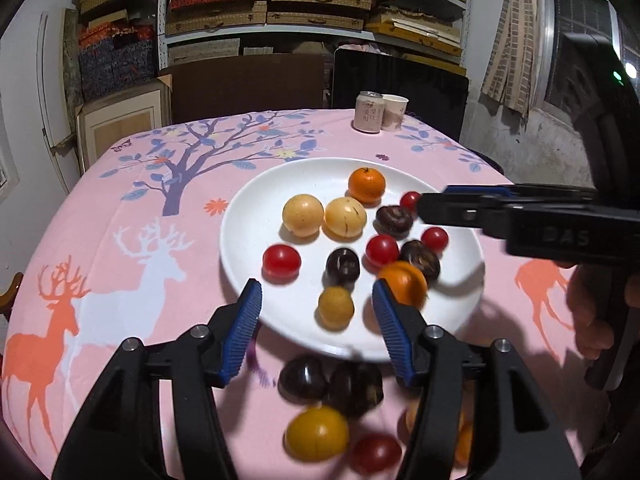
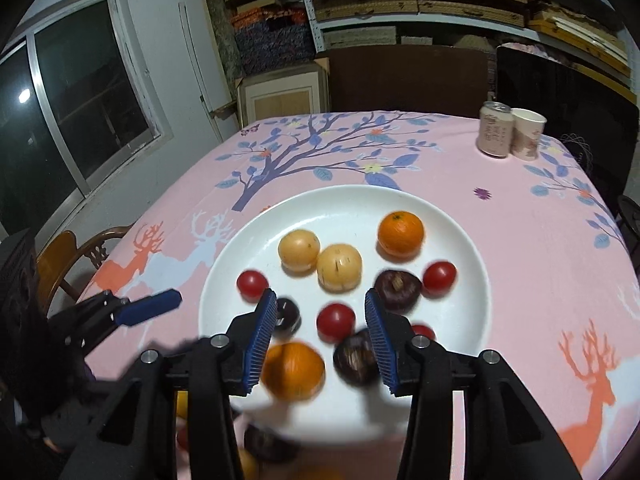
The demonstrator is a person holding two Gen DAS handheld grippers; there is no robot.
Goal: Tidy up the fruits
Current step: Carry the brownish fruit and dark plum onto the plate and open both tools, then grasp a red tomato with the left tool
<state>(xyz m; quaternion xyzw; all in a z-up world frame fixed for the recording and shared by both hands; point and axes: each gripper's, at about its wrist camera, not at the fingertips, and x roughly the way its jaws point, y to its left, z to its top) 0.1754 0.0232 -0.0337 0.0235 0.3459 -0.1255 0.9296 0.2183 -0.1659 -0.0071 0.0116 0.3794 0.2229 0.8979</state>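
Note:
A white plate (image 1: 248,216) on the pink tablecloth holds several fruits: two pale yellow ones (image 1: 303,215), an orange (image 1: 366,185), cherry tomatoes (image 1: 281,261) and dark chestnut-like ones (image 1: 342,266). My left gripper (image 1: 316,300) is open over the plate's near rim. A small yellow fruit (image 1: 336,307) lies between its fingers, untouched, and a blurred orange (image 1: 404,282) sits beside the right finger. My right gripper (image 2: 320,308) hangs open above the plate (image 2: 340,208), with a cherry tomato (image 2: 335,322) in the gap and a blurred orange (image 2: 294,372) below. Loose dark, yellow and red fruits (image 1: 316,432) lie on the cloth in front of the plate.
A drink can (image 1: 369,112) and a paper cup (image 1: 394,112) stand at the table's far right edge. A wooden chair (image 2: 60,256) is at the left side. Shelves of stacked boxes fill the wall behind. A person's hand (image 1: 592,320) holds the right gripper.

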